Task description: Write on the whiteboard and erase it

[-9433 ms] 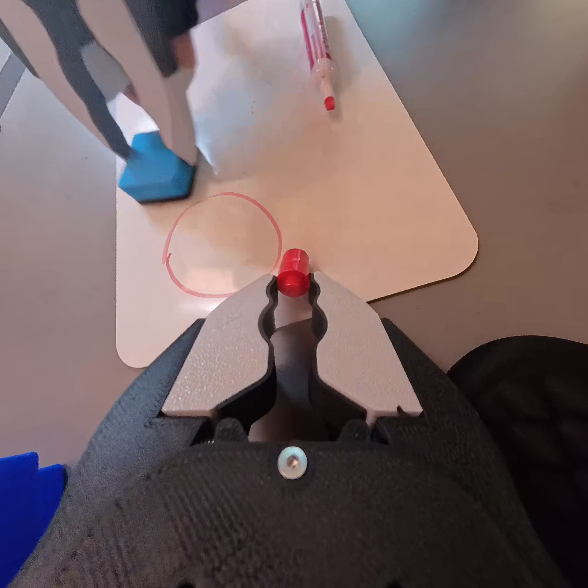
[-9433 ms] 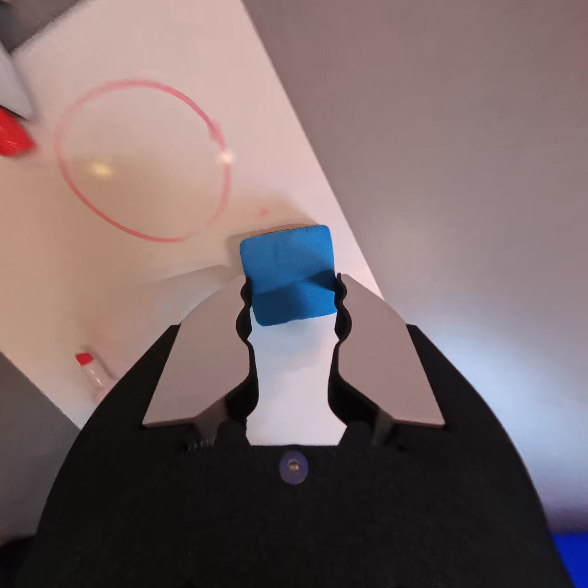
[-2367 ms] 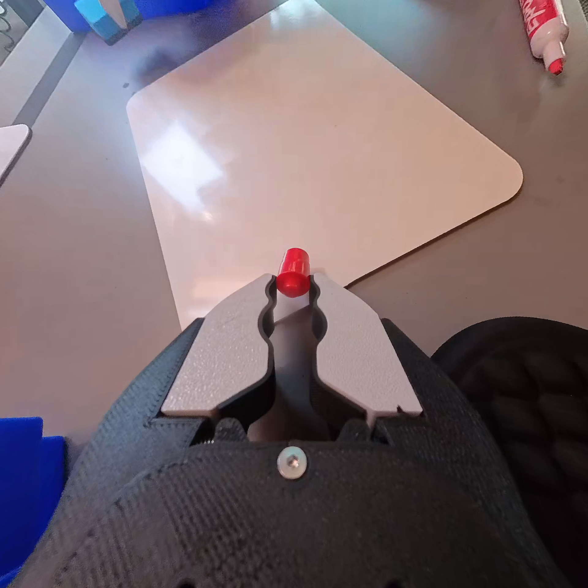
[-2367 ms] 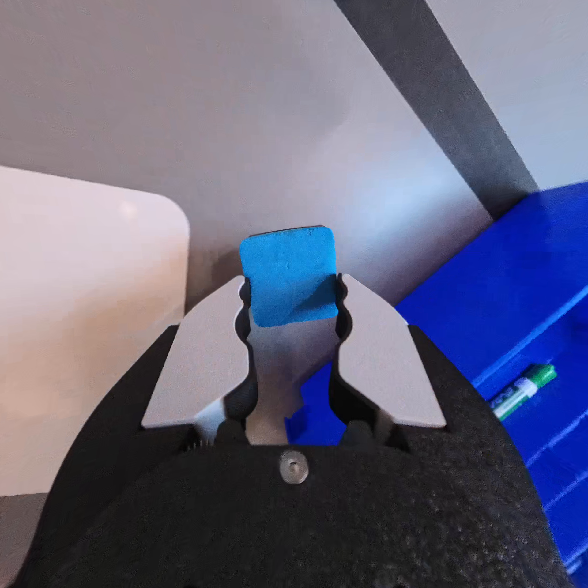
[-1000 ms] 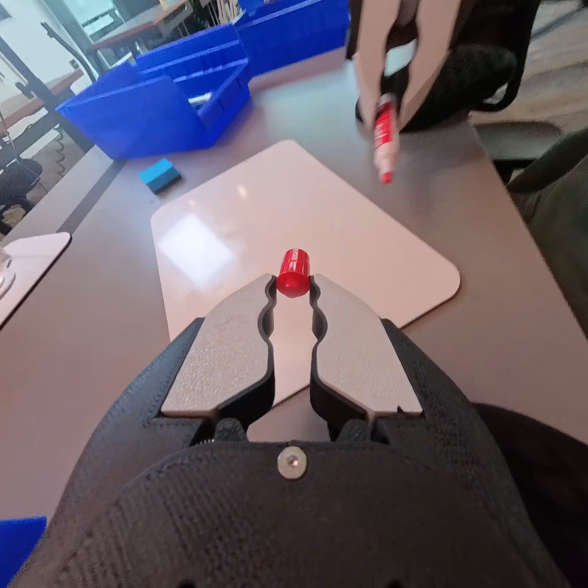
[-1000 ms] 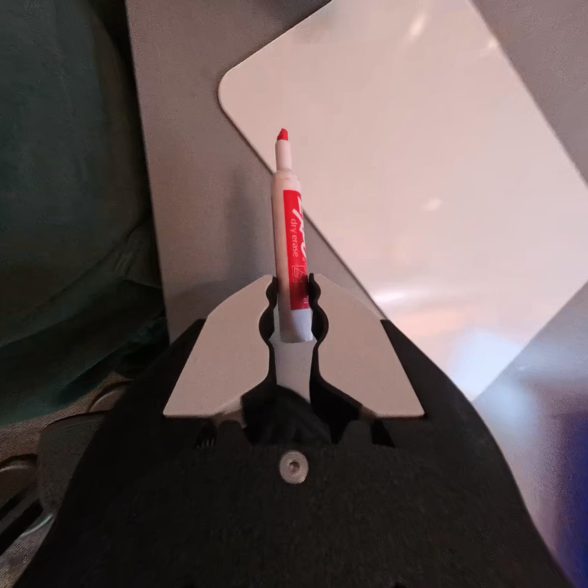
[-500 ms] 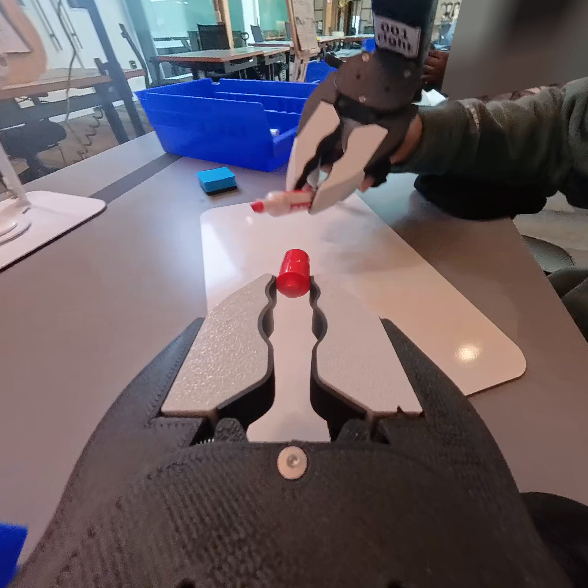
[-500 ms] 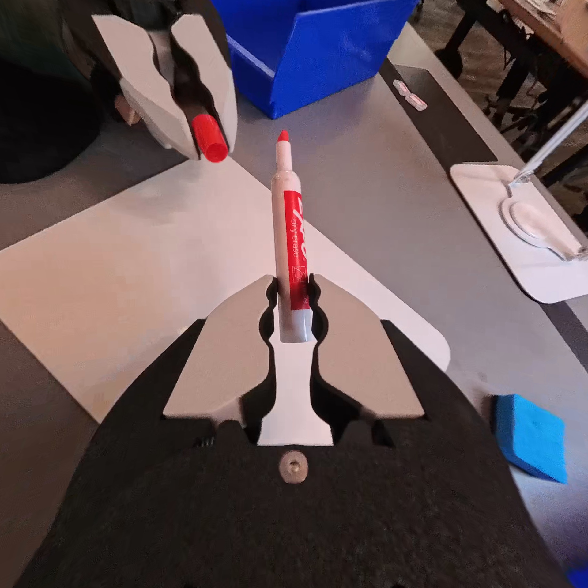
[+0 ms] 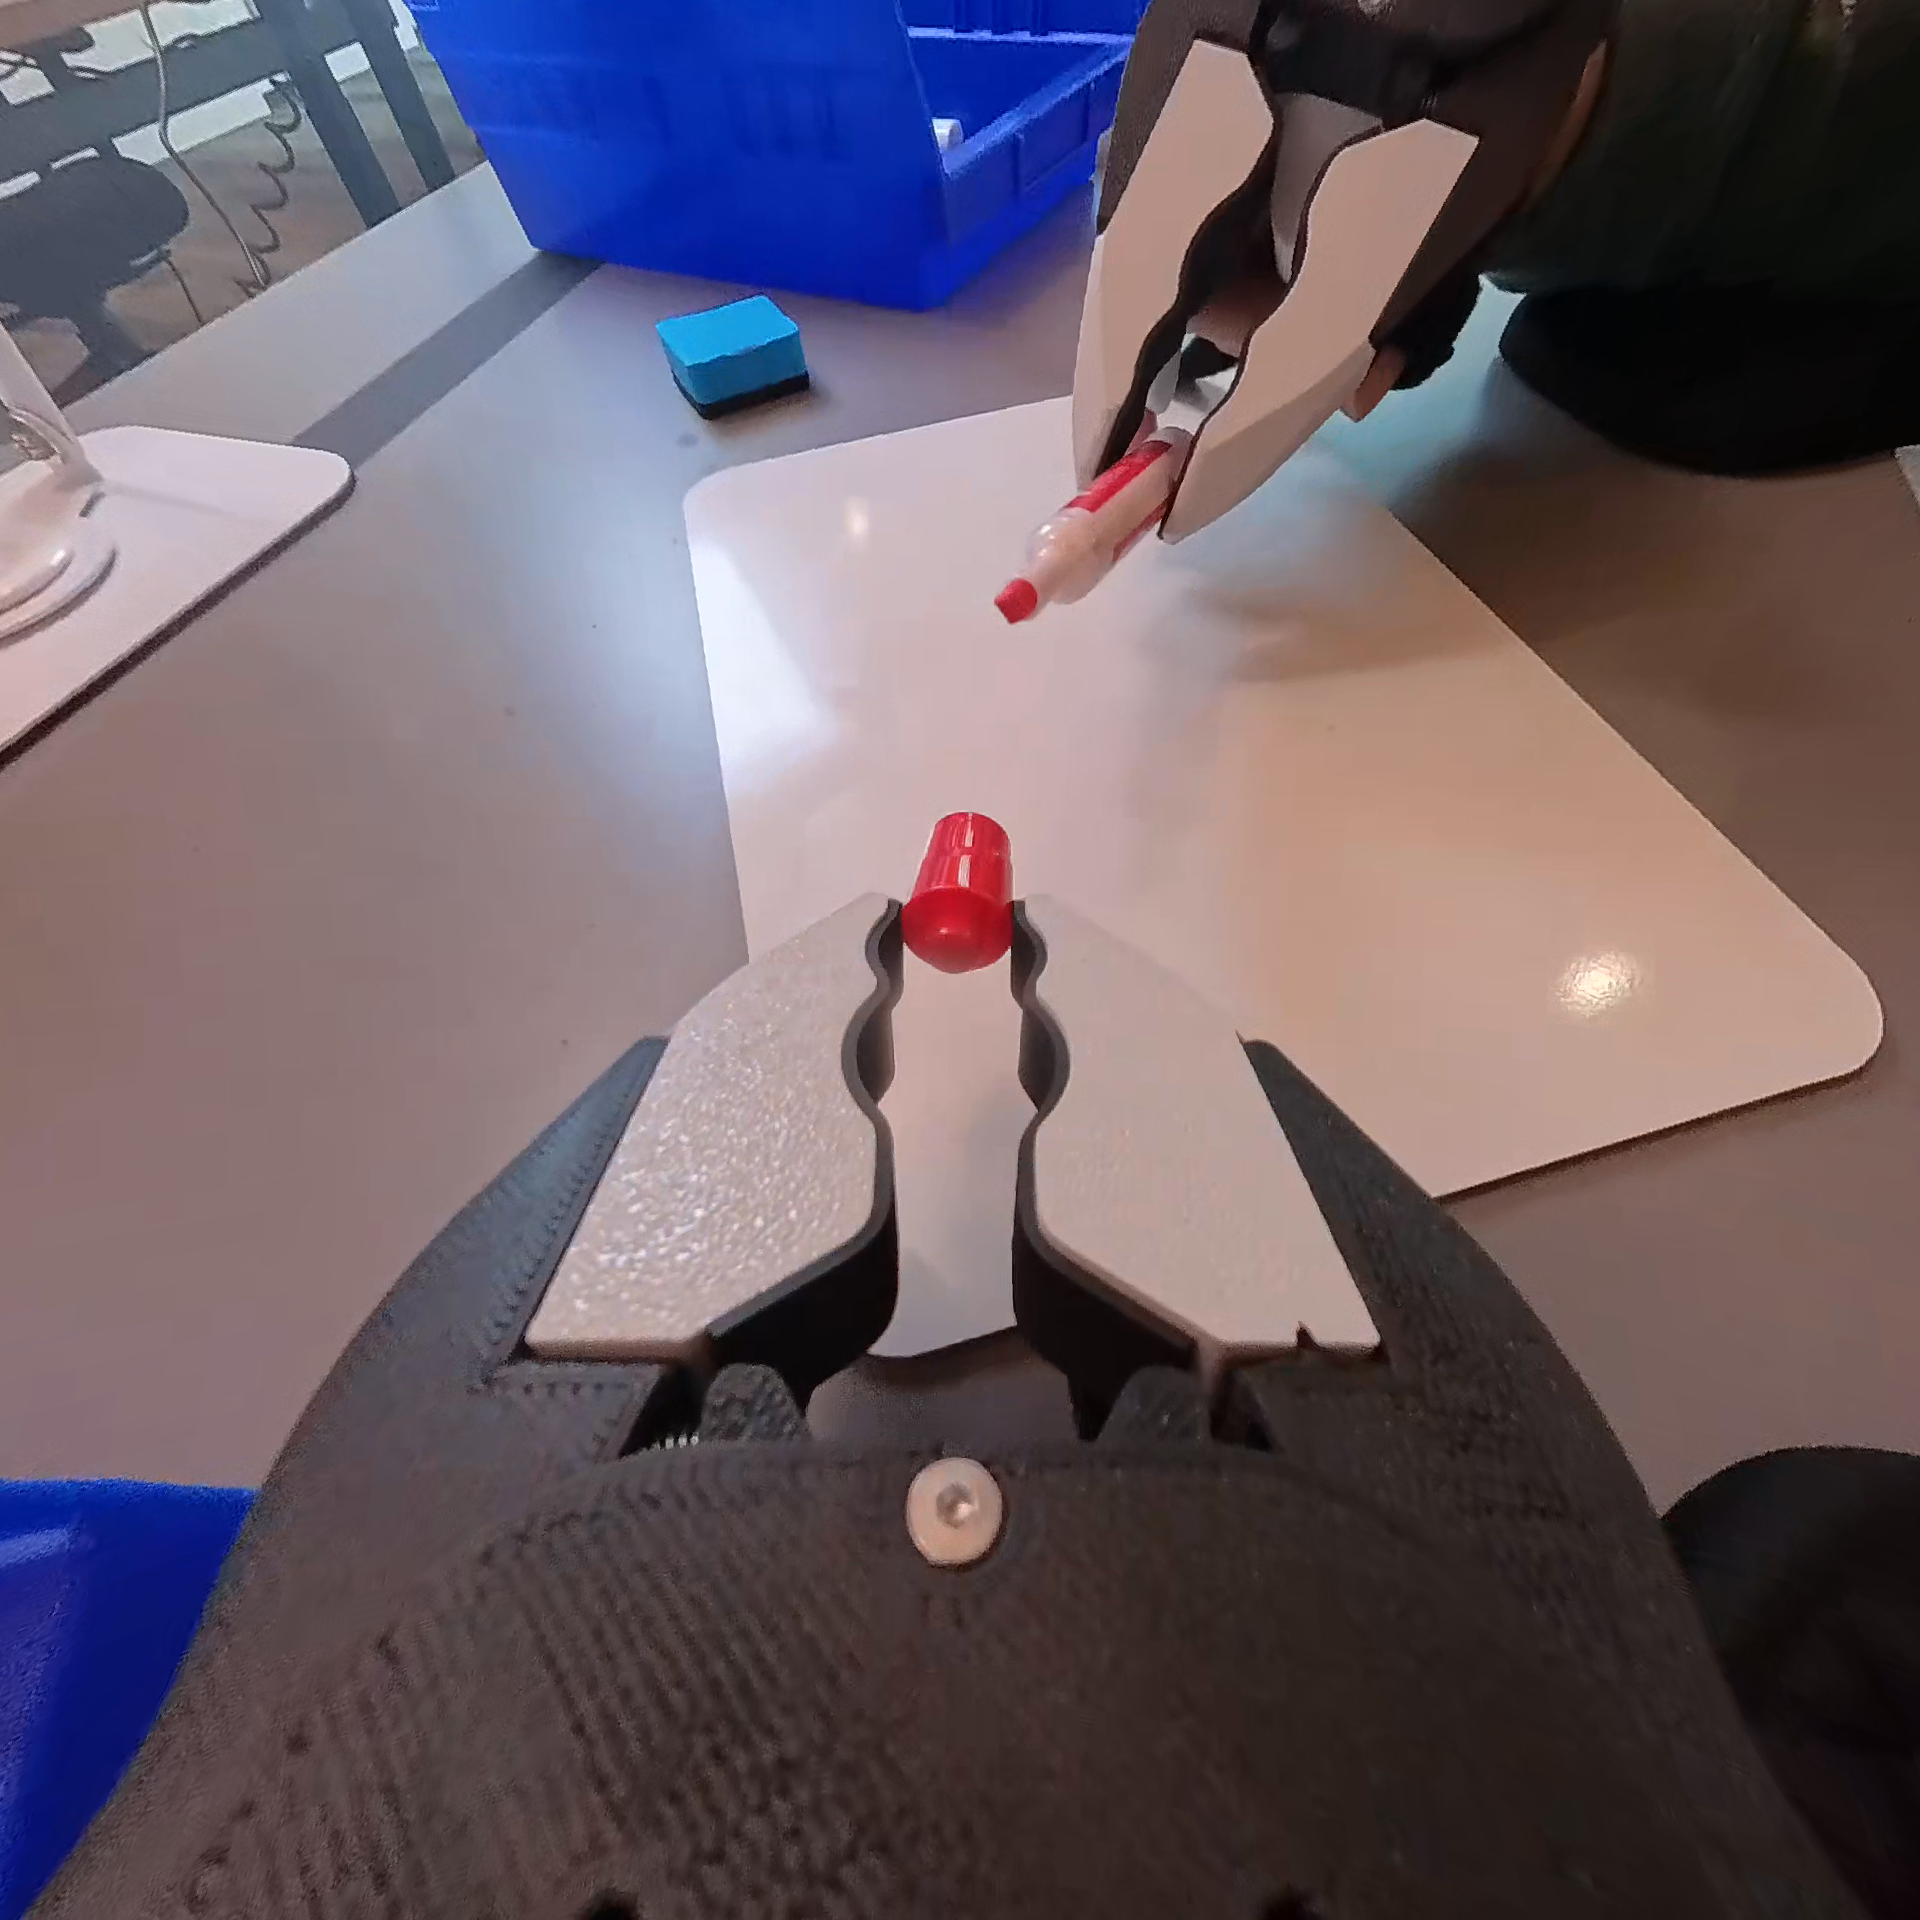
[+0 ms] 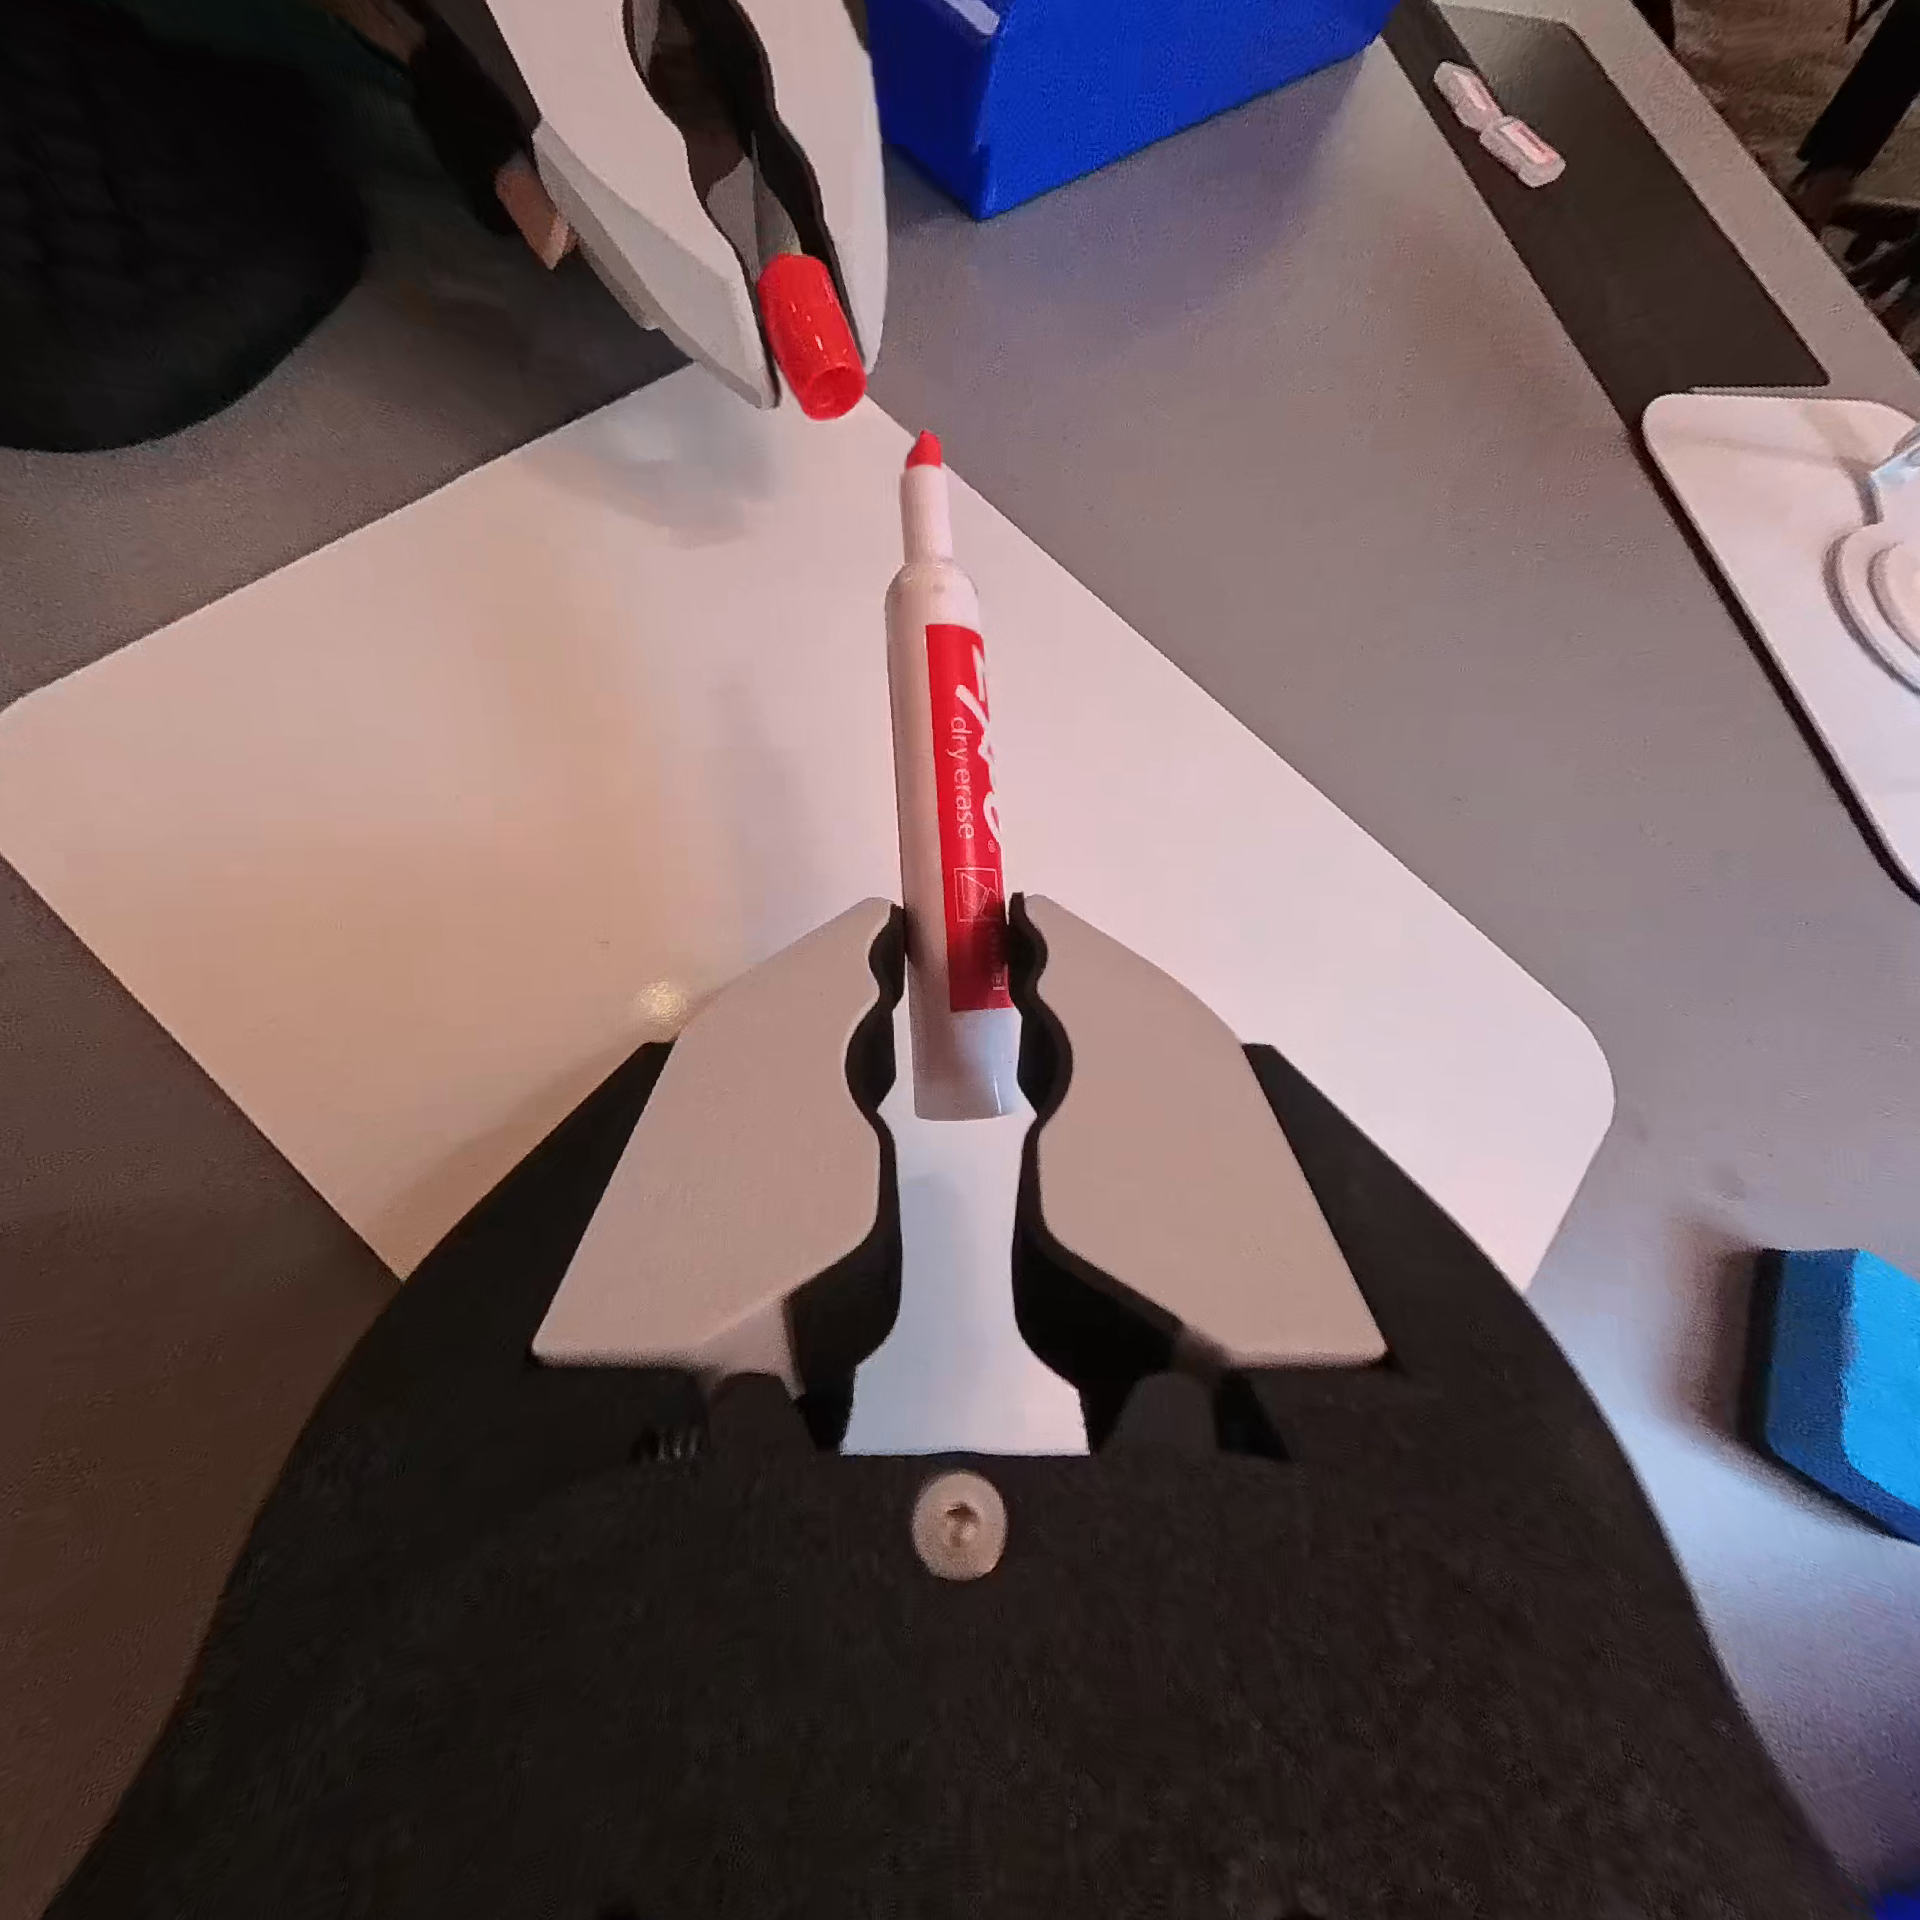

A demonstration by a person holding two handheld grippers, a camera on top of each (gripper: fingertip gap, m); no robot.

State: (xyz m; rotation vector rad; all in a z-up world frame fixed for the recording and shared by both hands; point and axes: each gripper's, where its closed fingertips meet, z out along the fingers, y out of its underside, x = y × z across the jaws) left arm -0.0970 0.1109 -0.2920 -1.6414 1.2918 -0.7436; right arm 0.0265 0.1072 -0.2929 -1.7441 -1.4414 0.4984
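- At the far left of the left wrist view, a white stand base (image 9: 156, 540) lies on the grey table (image 9: 364, 831), out of the working area.
- The blue eraser (image 9: 732, 348) rests on the table just beyond the whiteboard (image 9: 1299, 831), apart from both tools; I judge it is parked there because wiping is done, as the board shows no marks.
- The left gripper (image 9: 956, 920) is closed on the red marker cap (image 9: 958, 894), open mouth forward, likely so the pen can enter.
- The right gripper (image 10: 956, 935) is clamped on the red dry-erase marker (image 10: 945, 790), its bare tip just short of the cap; recapping looks like the step in hand.
- Behind stands a blue plastic bin (image 9: 790, 145); 1 small white object shows at its edge, otherwise its contents are hidden.
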